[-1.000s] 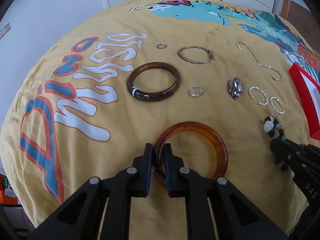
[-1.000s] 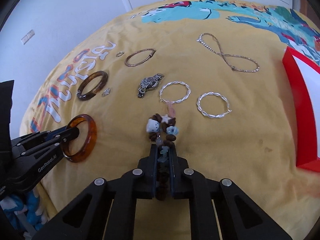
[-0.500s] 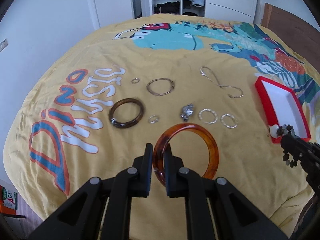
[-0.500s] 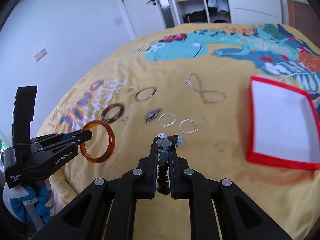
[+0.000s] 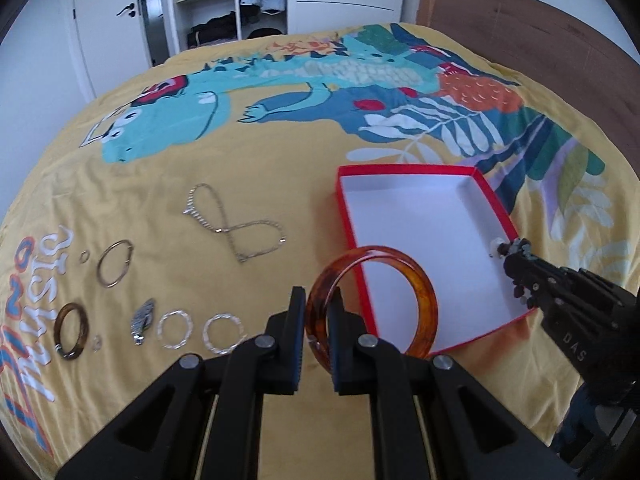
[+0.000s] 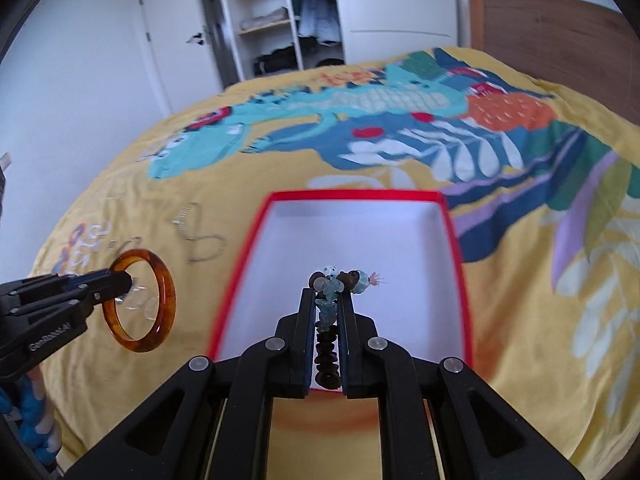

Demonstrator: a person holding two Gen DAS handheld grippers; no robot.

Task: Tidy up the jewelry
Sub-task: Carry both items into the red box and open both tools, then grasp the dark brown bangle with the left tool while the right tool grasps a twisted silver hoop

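Observation:
My left gripper (image 5: 317,300) is shut on an amber bangle (image 5: 420,296) and holds it in the air at the near left corner of a red box with a white inside (image 5: 424,216). In the right wrist view the same bangle (image 6: 166,300) hangs left of the box (image 6: 360,232). My right gripper (image 6: 327,300) is shut on a beaded bracelet (image 6: 329,344) of brown, blue and white beads, held above the box's near end. From the left wrist camera, that gripper (image 5: 516,256) reaches over the box's right rim.
On the yellow dinosaur bedspread (image 5: 280,152) left of the box lie a silver chain (image 5: 236,224), a thin hoop (image 5: 115,263), a dark brown bangle (image 5: 72,330), a silver brooch (image 5: 143,320), two twisted silver rings (image 5: 200,330) and two small rings. A wooden headboard (image 5: 540,48) and an open wardrobe (image 5: 224,4) stand behind.
Both grippers rose off the bedspread and swung right with their pieces. The red box has come into view, and the right gripper now sits over it.

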